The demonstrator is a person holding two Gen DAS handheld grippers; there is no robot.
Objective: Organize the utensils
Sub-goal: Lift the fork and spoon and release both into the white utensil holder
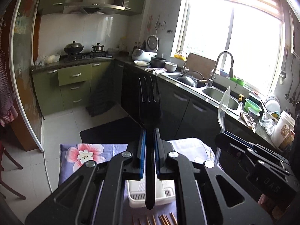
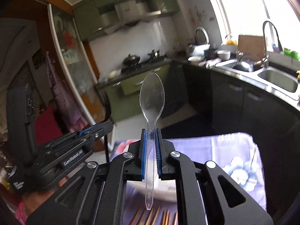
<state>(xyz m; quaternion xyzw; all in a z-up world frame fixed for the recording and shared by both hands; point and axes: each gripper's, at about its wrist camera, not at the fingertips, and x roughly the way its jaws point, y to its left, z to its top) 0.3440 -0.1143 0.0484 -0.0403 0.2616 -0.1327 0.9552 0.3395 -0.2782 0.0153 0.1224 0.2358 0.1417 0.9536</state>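
My left gripper (image 1: 149,134) is shut on a black plastic fork (image 1: 150,101), held upright with the tines up, above the table. My right gripper (image 2: 150,133) is shut on a clear plastic spoon (image 2: 152,93), bowl up. The right gripper (image 1: 223,134) with the spoon (image 1: 224,103) also shows at the right of the left wrist view. The left gripper (image 2: 105,125) shows at the left of the right wrist view. A white slotted tray (image 1: 165,196) lies on the table below the left gripper. Several wooden chopsticks (image 1: 165,219) lie near the front edge, also in the right wrist view (image 2: 155,217).
The table has a purple floral cloth (image 1: 82,153), also in the right wrist view (image 2: 234,159). A kitchen counter with a double sink (image 1: 215,93), tap, bowls and pots runs along the right under a bright window. A stove (image 1: 84,55) is at the back. A dark mat (image 1: 112,131) lies on the floor.
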